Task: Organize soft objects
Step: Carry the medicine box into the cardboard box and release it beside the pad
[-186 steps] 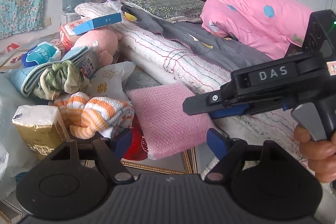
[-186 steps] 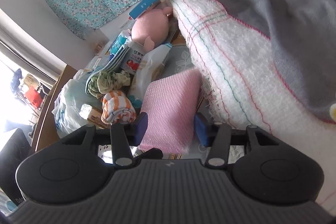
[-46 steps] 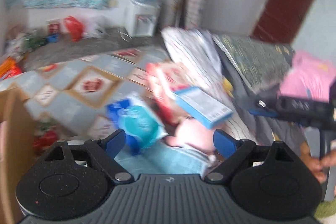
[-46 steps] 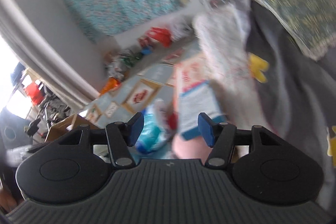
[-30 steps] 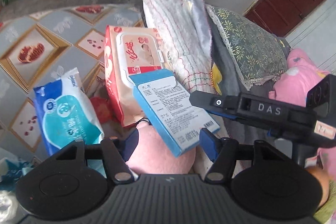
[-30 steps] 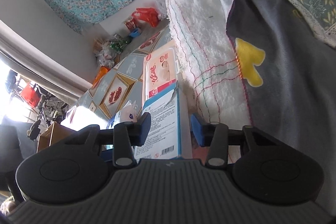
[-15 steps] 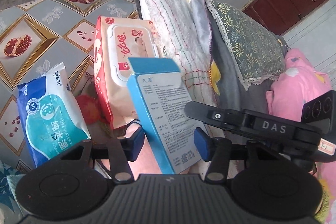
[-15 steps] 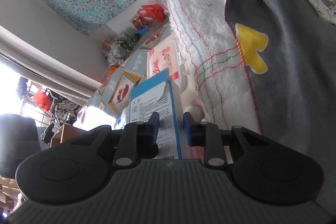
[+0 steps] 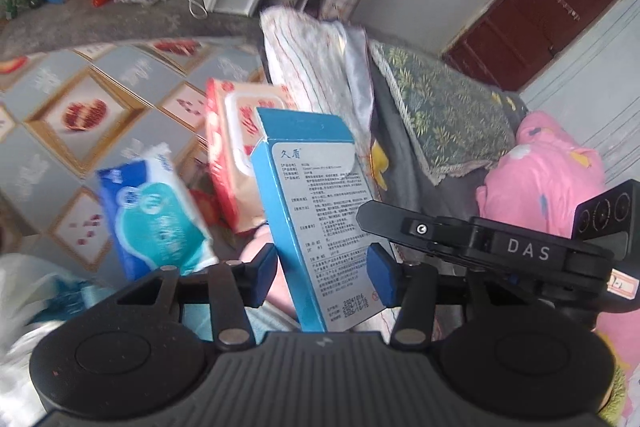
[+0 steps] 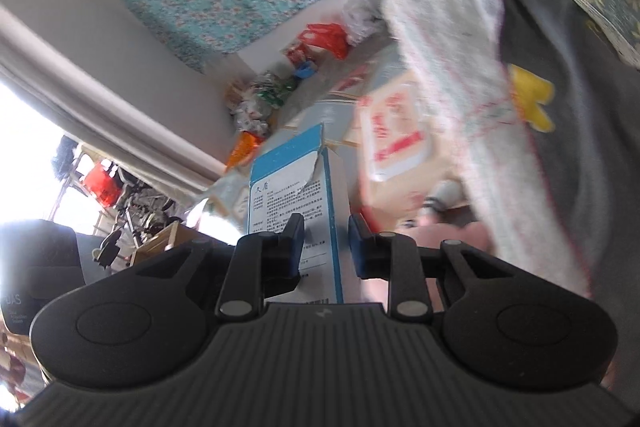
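Door (image 9: 532, 15) only in L view; both grippers grip box (image 9: 320, 223).

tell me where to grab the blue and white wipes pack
Grip the blue and white wipes pack across its narrow width near the middle, coming from above. It lies flat and long on the floor, with soft sides that should give under the jaws.
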{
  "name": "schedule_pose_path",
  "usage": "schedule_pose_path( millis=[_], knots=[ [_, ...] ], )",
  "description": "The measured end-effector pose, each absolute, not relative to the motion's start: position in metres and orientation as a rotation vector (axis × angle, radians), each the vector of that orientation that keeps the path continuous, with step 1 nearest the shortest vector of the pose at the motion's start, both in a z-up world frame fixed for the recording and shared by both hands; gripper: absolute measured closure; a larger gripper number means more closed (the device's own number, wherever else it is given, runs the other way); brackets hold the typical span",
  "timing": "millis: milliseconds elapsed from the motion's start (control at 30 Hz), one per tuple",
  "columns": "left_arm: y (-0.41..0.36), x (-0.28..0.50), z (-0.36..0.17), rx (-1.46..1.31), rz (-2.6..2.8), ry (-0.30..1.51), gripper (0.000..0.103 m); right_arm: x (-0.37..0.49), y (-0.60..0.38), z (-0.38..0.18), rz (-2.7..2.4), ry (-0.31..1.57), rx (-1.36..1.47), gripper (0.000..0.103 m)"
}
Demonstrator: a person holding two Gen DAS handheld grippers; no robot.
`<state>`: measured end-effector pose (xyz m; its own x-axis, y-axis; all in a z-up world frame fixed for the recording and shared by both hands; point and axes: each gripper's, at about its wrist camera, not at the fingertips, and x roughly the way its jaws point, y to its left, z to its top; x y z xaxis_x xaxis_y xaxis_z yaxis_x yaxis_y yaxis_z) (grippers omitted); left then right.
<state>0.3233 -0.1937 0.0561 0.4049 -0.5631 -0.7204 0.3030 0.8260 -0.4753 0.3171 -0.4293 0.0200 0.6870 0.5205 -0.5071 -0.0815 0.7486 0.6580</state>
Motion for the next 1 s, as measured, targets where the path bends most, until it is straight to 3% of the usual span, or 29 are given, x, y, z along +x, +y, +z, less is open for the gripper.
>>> schedule_pose_path(
  millis=[267, 567, 833, 1000],
  knots=[
    [-0.089, 0.281, 0.094, -0.366, -0.467, 0.917, 0.053, 0.297, -0.337, 0.079, 0.515, 0.711, 0.570, 0.080],
    [0.073, 0.235, 0.104, -0.482, -0.238, 0.813, 0.053, 0.298, -0.166, 0.119, 0.766, 0.758, 0.455, 0.079],
    [0.205, 0.225, 0.069, -0.620, 0.033, 0.809, 0.053, 0.315, -0.004, 0.101, 0.922, 0.917, 0.375, 0.079],
    [0.242, 0.257, 0.032, -0.653, 0.120, 0.874, 0.055, 0.334, 0.054, 0.070, 0.895, 0.999, 0.326, 0.078]
  ],
)
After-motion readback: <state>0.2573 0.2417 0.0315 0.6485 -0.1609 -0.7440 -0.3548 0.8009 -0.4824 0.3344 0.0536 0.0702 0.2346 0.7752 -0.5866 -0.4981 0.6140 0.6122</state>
